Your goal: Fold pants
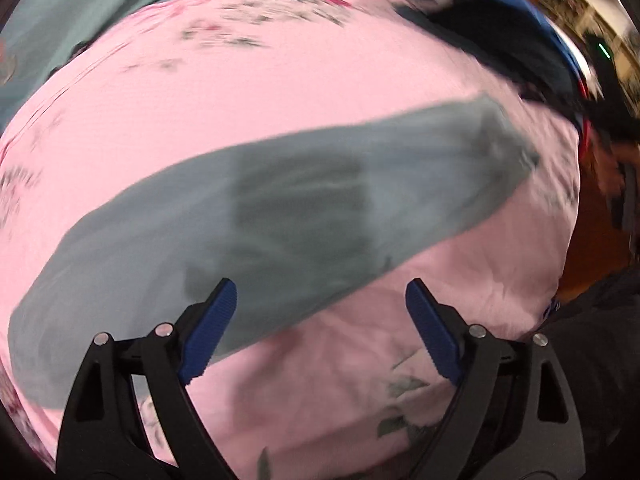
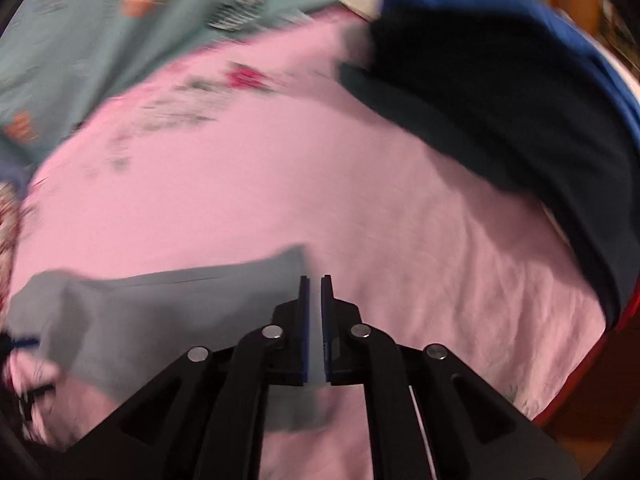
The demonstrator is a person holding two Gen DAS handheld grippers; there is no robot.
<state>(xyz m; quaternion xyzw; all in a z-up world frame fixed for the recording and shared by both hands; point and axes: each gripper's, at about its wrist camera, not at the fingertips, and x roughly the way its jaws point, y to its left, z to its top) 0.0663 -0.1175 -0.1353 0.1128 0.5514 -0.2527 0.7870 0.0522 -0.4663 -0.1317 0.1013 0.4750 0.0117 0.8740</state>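
Grey pants (image 1: 280, 216) lie stretched in a long band across a pink floral sheet (image 1: 240, 92). My left gripper (image 1: 320, 308) is open and empty, hovering above the near edge of the pants. In the right wrist view my right gripper (image 2: 315, 292) is shut on one end of the grey pants (image 2: 160, 312), with pale fabric pinched between the blue pads (image 2: 305, 320). The rest of the pants trails off to the left. Both views are blurred.
A dark navy and blue garment (image 2: 500, 92) lies at the right edge of the bed; it also shows in the left wrist view (image 1: 500, 28). A teal patterned cloth (image 2: 120, 28) lies at the far left. The bed edge and brown floor (image 1: 588, 248) are at right.
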